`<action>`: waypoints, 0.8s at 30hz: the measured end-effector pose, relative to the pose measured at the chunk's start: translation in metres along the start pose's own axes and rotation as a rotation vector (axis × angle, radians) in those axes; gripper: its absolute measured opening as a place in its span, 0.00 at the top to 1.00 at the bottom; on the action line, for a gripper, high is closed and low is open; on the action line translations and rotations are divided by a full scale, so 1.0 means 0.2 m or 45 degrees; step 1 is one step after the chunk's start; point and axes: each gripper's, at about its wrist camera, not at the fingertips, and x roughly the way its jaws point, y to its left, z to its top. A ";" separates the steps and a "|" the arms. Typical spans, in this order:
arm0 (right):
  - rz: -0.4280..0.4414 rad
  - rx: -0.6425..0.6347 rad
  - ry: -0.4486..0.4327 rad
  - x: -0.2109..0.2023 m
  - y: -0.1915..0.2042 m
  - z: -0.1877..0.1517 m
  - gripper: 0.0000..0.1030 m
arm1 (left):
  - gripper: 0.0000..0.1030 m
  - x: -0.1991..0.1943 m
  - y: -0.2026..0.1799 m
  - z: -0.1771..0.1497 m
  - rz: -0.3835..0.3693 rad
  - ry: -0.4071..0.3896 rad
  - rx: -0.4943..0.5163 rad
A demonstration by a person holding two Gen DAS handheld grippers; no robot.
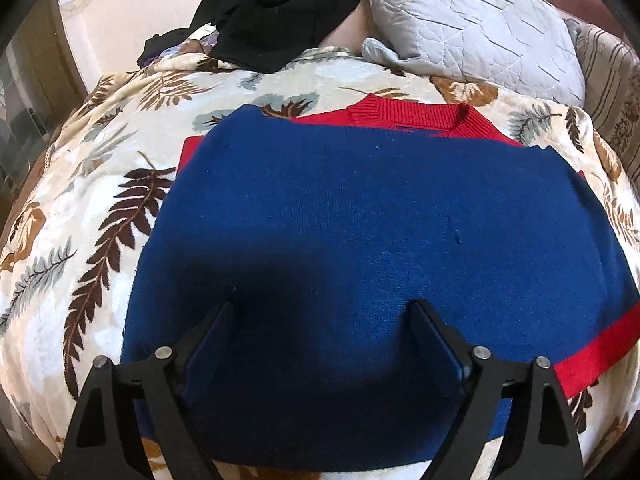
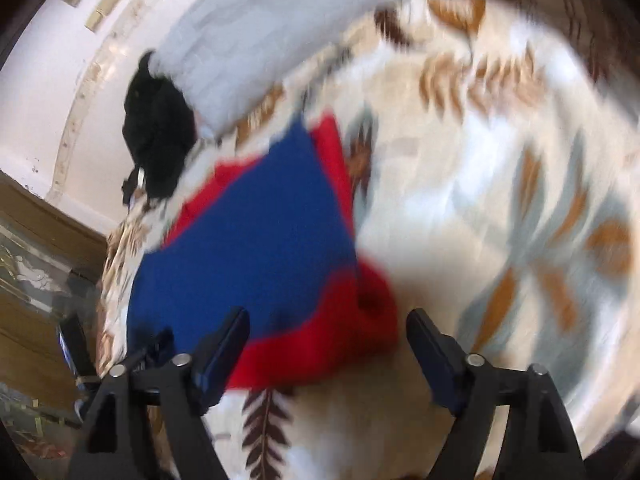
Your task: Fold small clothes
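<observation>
A small blue and red knit sweater (image 1: 360, 232) lies partly folded on a leaf-print blanket (image 1: 100, 208), its blue part on top and its red collar (image 1: 412, 114) at the far side. My left gripper (image 1: 322, 308) is open and empty just above the near blue part. The sweater also shows in the blurred right wrist view (image 2: 256, 240), with a red sleeve end (image 2: 360, 312) nearest. My right gripper (image 2: 328, 316) is open and empty, hovering over that red sleeve end.
A pile of black clothes (image 1: 272, 12) and a grey quilted pillow (image 1: 472, 28) lie at the far side of the bed. A white wall (image 2: 44, 92) and wooden furniture (image 2: 36, 248) stand to the left. The leaf-print blanket (image 2: 500, 200) spreads to the right.
</observation>
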 end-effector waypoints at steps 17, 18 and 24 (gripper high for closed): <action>-0.228 -0.173 0.095 0.40 0.14 0.41 0.40 | 0.09 0.02 0.00 -0.01 0.003 0.013 0.007; -0.219 -0.146 0.060 0.34 0.13 0.37 0.21 | 0.09 0.02 0.00 -0.01 0.003 0.014 0.008; 0.065 -0.013 0.037 -0.01 0.12 -0.05 0.21 | 0.09 0.02 0.00 -0.01 0.006 0.022 0.008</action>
